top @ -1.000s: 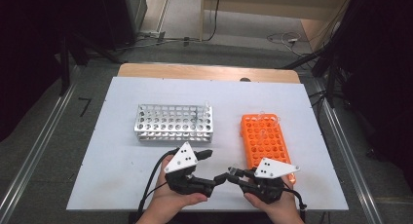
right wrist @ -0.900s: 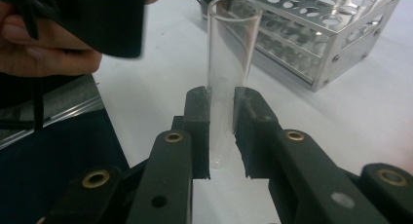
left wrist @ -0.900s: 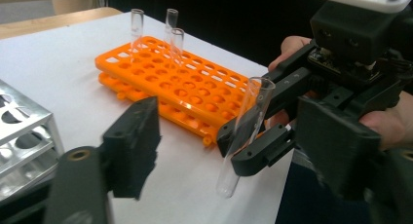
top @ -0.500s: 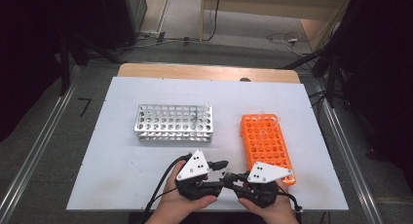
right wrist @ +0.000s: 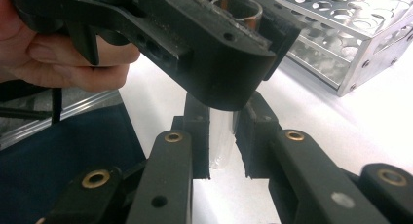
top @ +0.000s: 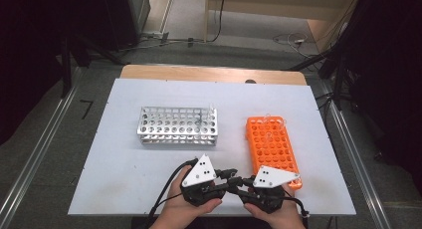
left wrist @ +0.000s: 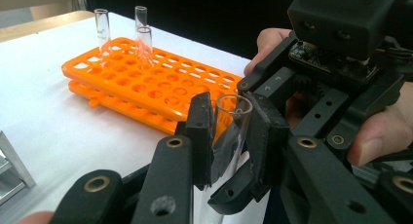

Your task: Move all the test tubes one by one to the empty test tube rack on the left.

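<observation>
**Handing the tube from right gripper to left**

We are holding one clear test tube between both tools at the near edge of the white table, just left of the near end of the orange rack. Our right gripper is clamped on the tube's lower part, its jaws pressed against the glass. Our left gripper has just been closing, and its jaws are now clamped on the upper part, just below the open rim.

In our judgement, we are passing the tube across so that the left hand can carry it to the metal rack, which is standing farther off to the left. To do this well, we are keeping both hands quiet while two grips share the glass; any twist between them could crack or tilt it. We should be checking that the left pads sit squarely on the tube's sides before the right jaws let go. The right should be opening slowly and backing straight away from the tube, not sideways. Three more tubes are standing at the far end of the orange rack, well clear of our hands.
</observation>
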{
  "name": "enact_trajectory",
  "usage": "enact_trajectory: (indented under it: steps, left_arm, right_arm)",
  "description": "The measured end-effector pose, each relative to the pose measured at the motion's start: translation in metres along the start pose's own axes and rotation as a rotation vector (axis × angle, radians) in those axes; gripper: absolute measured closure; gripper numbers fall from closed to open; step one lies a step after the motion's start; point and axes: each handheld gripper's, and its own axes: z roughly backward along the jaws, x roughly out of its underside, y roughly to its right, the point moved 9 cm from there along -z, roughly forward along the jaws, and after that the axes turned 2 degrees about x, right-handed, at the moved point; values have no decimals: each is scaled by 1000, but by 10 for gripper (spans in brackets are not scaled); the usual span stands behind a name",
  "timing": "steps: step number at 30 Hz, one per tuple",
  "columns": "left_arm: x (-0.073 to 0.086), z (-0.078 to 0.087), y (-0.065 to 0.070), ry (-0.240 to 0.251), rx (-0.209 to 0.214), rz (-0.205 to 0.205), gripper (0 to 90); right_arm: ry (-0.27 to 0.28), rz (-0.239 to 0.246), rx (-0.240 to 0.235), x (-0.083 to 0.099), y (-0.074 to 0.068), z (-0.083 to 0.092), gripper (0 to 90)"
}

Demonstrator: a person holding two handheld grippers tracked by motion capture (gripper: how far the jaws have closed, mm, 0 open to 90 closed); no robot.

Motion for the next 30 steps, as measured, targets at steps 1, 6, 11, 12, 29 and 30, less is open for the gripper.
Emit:
enact_trajectory:
  steps: [1, 6, 11, 12, 29, 30]
  left_arm:
    - [0, 0, 0, 0, 0, 1, 732]
    - [0, 0, 0, -5, -9, -12, 743]
    - [0, 0, -2, -10, -18, -11, 751]
    - [0, 0, -2, -10, -17, -11, 752]
    - [-10, 9, -18, 22, -62, 7, 756]
    - [-11, 10, -20, 23, -67, 6, 756]
  right_arm:
    - [-2, 0, -1, 0, 0, 0, 739]
    - [-1, 1, -4, 0, 0, 1, 739]
    - [-2, -5, -1, 1, 1, 0, 738]
    - [-1, -8, 0, 1, 1, 0, 737]
    - [30, -20, 5, -2, 5, 9, 333]
    - [35, -24, 8, -2, 6, 11, 296]
